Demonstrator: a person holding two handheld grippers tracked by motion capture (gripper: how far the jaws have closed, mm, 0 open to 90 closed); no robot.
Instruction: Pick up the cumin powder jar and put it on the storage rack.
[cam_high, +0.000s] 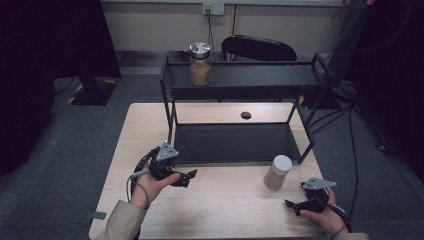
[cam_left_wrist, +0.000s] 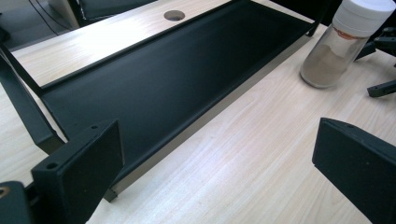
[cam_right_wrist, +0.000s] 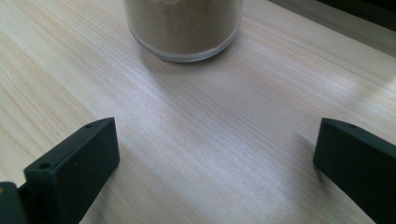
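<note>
The high view is dim, its corners falling to black, with the desk (cam_high: 220, 205) lit evenly from above. In the right gripper view the jar (cam_right_wrist: 184, 28) is slightly soft and casts a faint shadow toward the camera.

So the rack (cam_high: 240, 145) sits on the far half of the table (cam_high: 220, 205), its lower shelf right down on the tabletop. One jar (cam_high: 200, 64) stands up on the top shelf, toward the left end. A second jar (cam_high: 277, 172) stands on the table just in front of the rack's right corner. The left gripper (cam_high: 187, 178) is near the rack's front-left corner, the right gripper (cam_high: 295, 205) is just right of and nearer than the second jar. A chair (cam_high: 259, 49) is behind the rack.
</note>
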